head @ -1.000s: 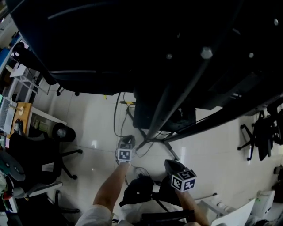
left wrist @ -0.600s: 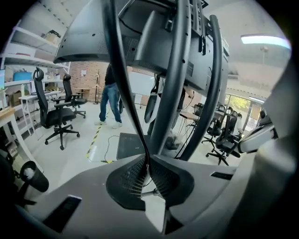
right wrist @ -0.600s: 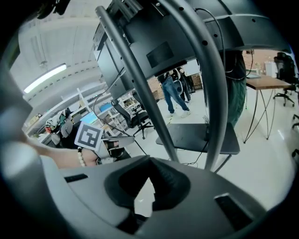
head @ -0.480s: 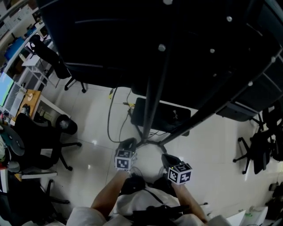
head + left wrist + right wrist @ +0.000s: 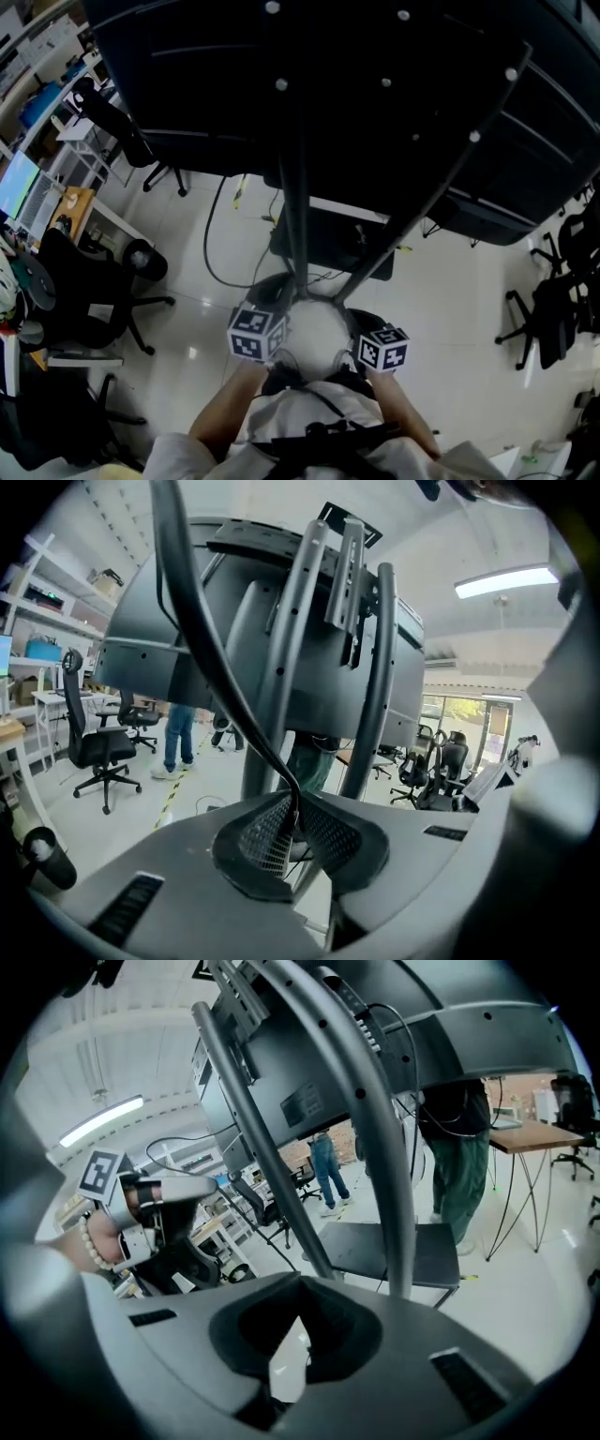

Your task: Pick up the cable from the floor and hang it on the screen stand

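The left gripper [image 5: 291, 829] has its jaws clamped on the cable [image 5: 214, 649], which is pinched at the very tips of the mesh pads. From the grip the cable's long axis runs upward and to the left in the left gripper view, passing in front of the back of the screen [image 5: 141, 658] and out of the top of the frame. The right gripper [image 5: 298, 1321] has its jaws together with nothing between them. It is held beside the left gripper, and both are close in front of the person's chest. The screen stand [image 5: 373, 686] lies directly ahead of and above both pairs of jaws. Its slanted poles rise close in front of the left gripper, so the left hand, which carries the cable, appears to be the one placed to hang it. In the head view, the free length of the cable drops in a loop over the pale floor [image 5: 187, 309] to the left of the poles, so part of it is judged to be still trailing low. No container is in view. Farther off are an office chair [image 5: 94, 747] and standing people, well apart from the stand.
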A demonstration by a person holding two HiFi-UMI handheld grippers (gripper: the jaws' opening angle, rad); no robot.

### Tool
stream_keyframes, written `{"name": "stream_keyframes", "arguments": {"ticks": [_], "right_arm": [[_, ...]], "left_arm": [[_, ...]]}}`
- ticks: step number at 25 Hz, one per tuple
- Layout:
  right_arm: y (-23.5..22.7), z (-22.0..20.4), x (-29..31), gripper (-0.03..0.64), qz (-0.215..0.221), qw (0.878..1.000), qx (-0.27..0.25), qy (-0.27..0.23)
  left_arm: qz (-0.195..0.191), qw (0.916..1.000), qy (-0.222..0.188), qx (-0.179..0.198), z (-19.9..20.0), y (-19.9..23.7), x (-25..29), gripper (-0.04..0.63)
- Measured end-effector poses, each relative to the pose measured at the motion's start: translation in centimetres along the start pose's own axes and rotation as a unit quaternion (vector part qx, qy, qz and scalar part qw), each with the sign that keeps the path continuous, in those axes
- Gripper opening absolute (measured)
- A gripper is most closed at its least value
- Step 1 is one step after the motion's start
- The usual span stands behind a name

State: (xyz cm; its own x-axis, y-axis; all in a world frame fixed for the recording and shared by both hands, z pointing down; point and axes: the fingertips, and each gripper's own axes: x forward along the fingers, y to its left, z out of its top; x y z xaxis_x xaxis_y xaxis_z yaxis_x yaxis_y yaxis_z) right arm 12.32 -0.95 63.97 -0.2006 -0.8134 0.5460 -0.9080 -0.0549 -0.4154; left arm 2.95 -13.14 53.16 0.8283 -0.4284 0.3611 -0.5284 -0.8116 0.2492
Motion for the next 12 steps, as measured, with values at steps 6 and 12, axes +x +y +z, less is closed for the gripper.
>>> {"name": "stream_keyframes", "arguments": {"ticks": [6,12], "right_arm": [[-2.1,0.2,-1.6,0.0,-0.005,1.0,0.017,-0.015],[-2.0,-0.6,-1.3,0.002,0.01,1.0,0.016,-0.009]], "left_arm": [[-0.037,0.9979,-0.051,0.016,5.4,-5.0,-1.0,0.018],[-0.067,0.9946,-0.071,0.036,10.0,-7.8,-2.1,0.018]]}}
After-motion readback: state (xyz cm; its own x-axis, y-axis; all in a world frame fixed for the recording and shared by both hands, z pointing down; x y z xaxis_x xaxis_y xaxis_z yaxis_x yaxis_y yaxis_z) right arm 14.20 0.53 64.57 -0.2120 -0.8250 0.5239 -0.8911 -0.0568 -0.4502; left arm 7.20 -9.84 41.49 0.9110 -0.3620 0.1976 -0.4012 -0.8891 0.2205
